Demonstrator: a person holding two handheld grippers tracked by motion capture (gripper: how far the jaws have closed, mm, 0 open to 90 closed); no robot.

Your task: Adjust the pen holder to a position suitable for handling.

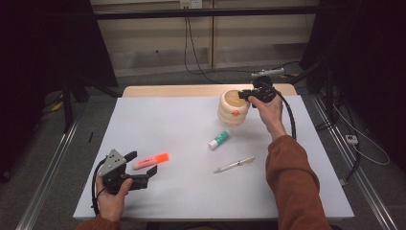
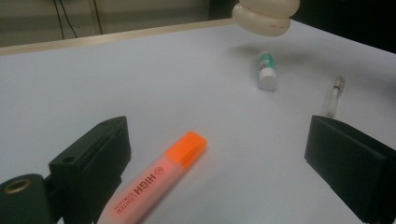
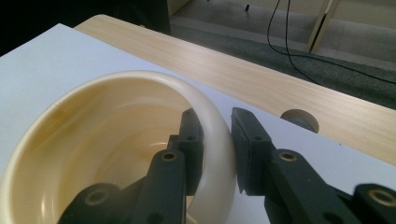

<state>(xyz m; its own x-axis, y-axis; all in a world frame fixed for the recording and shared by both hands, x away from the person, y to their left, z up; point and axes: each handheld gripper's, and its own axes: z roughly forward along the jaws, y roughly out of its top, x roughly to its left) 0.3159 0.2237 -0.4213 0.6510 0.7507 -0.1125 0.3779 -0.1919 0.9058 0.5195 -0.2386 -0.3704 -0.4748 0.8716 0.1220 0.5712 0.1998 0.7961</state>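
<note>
Far right on the table, the right gripper (image 1: 245, 94) clamps the cream cup's (image 1: 233, 109) rim. The left gripper (image 1: 141, 167) rests wide beside the highlighter (image 1: 151, 160). Highlighter, glue stick (image 1: 219, 139) and pen (image 1: 234, 165) remain loose.

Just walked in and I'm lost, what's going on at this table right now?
A person works at a white table with a gripper in each hand. The right gripper is clamped on the rim of a cream ribbed pot, one jaw inside and one outside. The left gripper is open, with an orange highlighter lying between its jaws. A green-and-white glue stick and a clear pen lie nearby.
</note>
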